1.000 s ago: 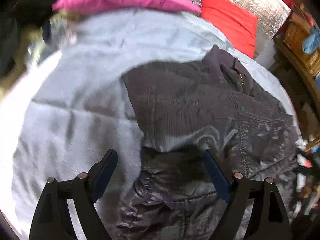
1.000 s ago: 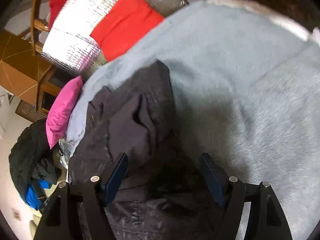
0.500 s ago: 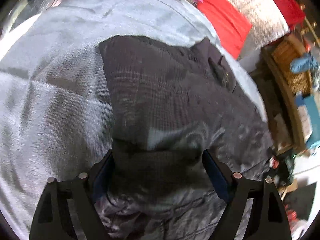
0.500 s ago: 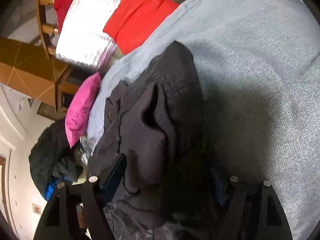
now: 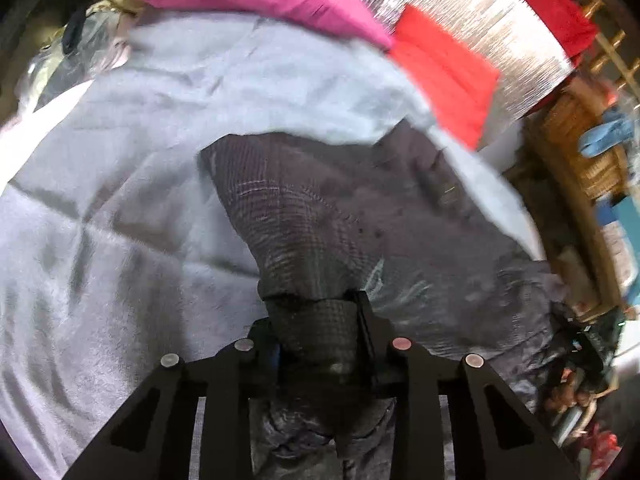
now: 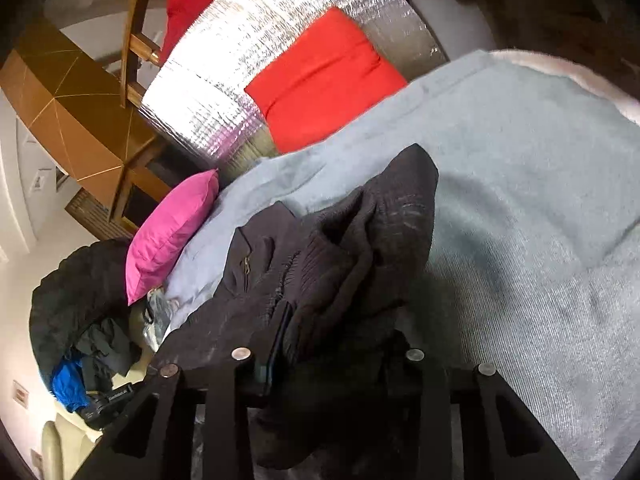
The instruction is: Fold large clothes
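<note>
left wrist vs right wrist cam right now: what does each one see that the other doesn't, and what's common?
Left wrist only: wicker basket with a blue item at right.
Right wrist only: dark clothes pile beside the bed, wooden furniture.
Both: dark jacket on the grey blanket, pink pillow, red cushion. Left gripper and right gripper have each just closed on jacket fabric.

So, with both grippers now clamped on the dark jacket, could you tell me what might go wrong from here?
1. The left gripper has just closed on a thick bunch of the jacket; layers could slip out unevenly.
2. The right gripper has also just closed on bunched folds, so lifting may drag wrinkles along.
3. The grey blanket might get pulled along.
</note>
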`<state>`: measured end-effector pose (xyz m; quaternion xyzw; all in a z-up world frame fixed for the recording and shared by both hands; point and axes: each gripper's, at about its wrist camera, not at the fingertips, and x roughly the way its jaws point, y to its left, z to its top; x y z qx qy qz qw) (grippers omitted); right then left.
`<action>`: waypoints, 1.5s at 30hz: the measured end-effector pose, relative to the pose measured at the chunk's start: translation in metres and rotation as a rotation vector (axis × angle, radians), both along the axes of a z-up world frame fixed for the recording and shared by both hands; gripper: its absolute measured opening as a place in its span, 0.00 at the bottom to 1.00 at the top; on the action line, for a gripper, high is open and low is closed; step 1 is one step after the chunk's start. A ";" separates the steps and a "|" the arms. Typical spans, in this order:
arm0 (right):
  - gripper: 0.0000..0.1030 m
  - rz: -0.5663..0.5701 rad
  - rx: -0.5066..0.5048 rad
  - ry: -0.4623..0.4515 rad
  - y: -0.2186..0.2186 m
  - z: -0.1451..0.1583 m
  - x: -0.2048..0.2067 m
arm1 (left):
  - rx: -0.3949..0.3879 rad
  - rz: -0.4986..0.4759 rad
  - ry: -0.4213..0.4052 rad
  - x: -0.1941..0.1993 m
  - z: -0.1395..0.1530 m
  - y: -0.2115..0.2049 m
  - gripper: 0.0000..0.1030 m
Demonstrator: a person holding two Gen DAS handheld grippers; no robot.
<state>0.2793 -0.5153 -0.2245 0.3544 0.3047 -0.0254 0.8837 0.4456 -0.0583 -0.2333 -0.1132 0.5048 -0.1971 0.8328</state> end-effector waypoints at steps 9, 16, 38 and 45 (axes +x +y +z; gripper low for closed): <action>0.66 0.005 0.176 0.137 -0.021 -0.019 -0.008 | 0.043 0.011 0.095 -0.014 -0.002 0.009 0.69; 0.67 -0.037 0.187 0.136 -0.039 -0.016 -0.041 | 0.045 0.002 0.056 -0.044 0.007 0.026 0.70; 0.37 0.062 0.008 0.226 0.003 -0.027 -0.035 | 0.074 0.037 0.099 -0.041 -0.006 0.025 0.58; 0.71 0.021 0.149 0.130 -0.019 -0.010 -0.055 | -0.049 0.061 0.066 -0.051 0.015 0.039 0.70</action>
